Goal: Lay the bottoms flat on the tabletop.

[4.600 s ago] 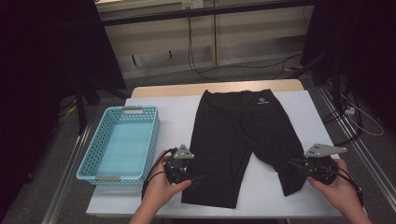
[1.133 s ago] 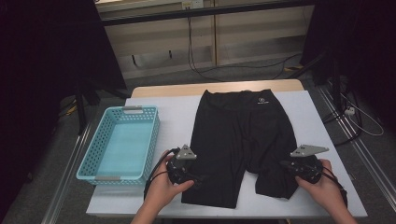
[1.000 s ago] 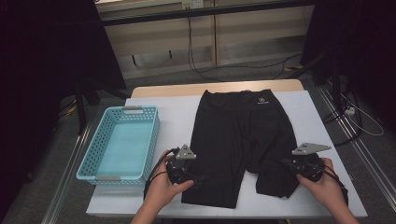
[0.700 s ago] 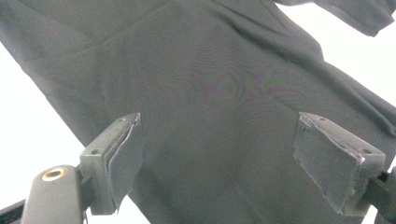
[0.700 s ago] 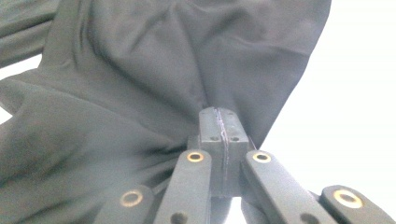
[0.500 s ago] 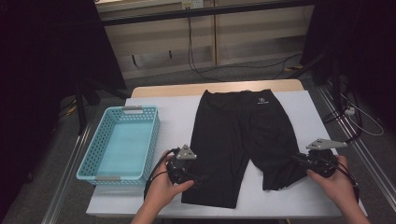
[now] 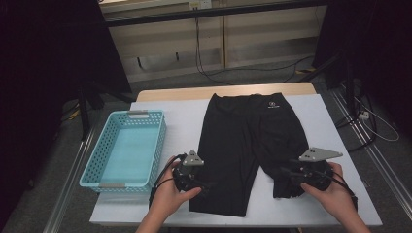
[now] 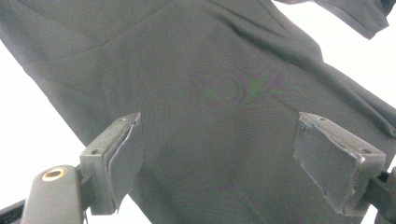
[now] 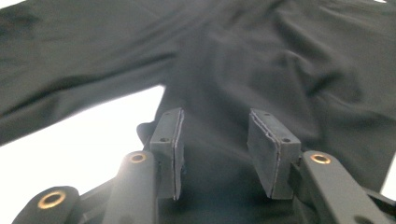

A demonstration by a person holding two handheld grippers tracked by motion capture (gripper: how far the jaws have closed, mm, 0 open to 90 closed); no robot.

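Shorts: black, flat on the white tabletop, waistband far, legs toward the person.
Handling: light, limp, stretchy cloth; probably sags and slides, so pinch a hem or fold.
Left tongs: wide open over the left leg, gripping nothing.
Right tongs: jaws have just been opening; rumpled right leg hem between them, unpressed.

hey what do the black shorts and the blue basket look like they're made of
The black shorts look like a thin, stretchy knit, probably a synthetic sports fabric: smooth matte surface, soft folds and a fine weave shimmer in the left gripper view. The blue basket looks like moulded plastic: stiff perforated lattice walls, one even light-blue colour, slight sheen. Neither can be told for certain by look alone.
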